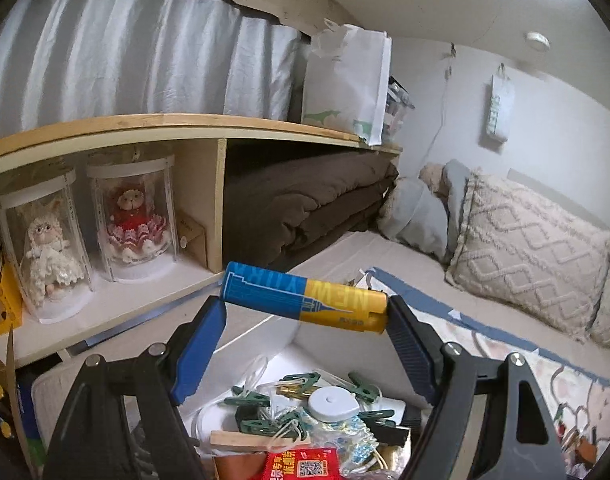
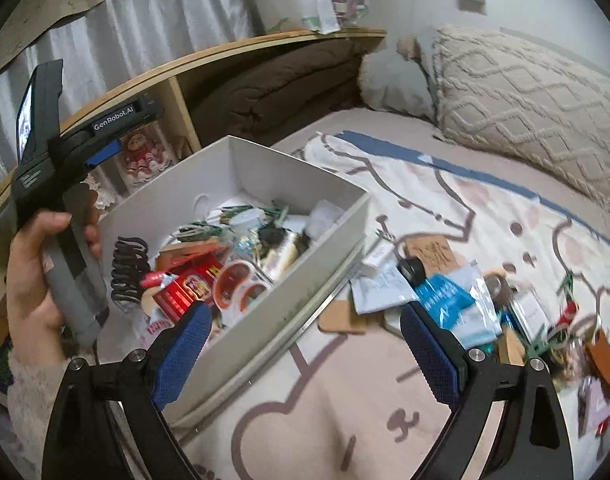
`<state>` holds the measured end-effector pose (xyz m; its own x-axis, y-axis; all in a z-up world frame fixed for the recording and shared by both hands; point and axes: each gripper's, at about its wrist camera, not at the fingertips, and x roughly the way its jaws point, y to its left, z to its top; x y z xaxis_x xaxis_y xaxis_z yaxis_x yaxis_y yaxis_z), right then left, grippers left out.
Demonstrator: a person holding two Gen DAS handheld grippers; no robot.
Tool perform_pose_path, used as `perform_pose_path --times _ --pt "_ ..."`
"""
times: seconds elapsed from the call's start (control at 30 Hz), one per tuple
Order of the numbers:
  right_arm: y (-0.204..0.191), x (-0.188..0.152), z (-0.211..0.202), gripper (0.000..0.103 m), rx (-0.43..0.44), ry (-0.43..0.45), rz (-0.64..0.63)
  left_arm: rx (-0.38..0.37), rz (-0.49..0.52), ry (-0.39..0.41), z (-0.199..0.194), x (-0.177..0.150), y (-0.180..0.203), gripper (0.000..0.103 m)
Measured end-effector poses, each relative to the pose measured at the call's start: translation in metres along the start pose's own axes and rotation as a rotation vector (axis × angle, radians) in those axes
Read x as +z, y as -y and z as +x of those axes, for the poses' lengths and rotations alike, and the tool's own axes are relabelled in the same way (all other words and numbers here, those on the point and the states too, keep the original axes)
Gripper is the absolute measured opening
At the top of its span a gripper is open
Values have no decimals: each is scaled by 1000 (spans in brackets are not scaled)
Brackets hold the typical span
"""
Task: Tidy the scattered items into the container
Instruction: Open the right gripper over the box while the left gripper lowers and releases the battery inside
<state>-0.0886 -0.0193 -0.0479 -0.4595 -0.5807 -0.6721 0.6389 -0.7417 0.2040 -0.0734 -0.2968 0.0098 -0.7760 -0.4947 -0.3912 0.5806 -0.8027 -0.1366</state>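
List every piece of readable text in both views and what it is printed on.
"NEW" (seen upside down): blue and yellow tube clamped in the left gripper.
"GenRobot.AI": black handheld gripper body.
Red packet with QR code: print too small to read.
White hanging bag: green lettering blurred.

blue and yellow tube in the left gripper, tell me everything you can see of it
The blue and yellow tube is a slim cylinder with a glossy printed wrap: blue along its left part with a thin line drawing, yellow toward the right with large letters that read upside down. It lies roughly level, crosswise between the tips of the left gripper, whose blue-padded fingers press on its two ends. It hangs above the white box, which already holds green clips and other small items, touching nothing else.
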Motion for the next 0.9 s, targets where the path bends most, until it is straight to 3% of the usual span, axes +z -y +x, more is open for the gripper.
perform_pose_path --times 0.37,0.63,0.73,0.8,0.87,0.9 --pt "42 -29 -17 95 -49 2 129 39 41 -93 35 -17 13 81" --pt "45 -33 -25 95 -80 -10 127 45 42 -151 51 -28 16 81" --pt "40 -34 -25 95 -85 -14 106 83 36 -162 53 -29 15 82" --pt "37 -34 -24 95 -90 -21 90 110 22 -163 53 -27 11 86" --pt "35 -33 -24 95 -92 -24 78 96 -4 -157 52 -26 7 97" --pt "34 -33 -24 95 -91 -25 73 83 -16 -156 51 -26 6 97"
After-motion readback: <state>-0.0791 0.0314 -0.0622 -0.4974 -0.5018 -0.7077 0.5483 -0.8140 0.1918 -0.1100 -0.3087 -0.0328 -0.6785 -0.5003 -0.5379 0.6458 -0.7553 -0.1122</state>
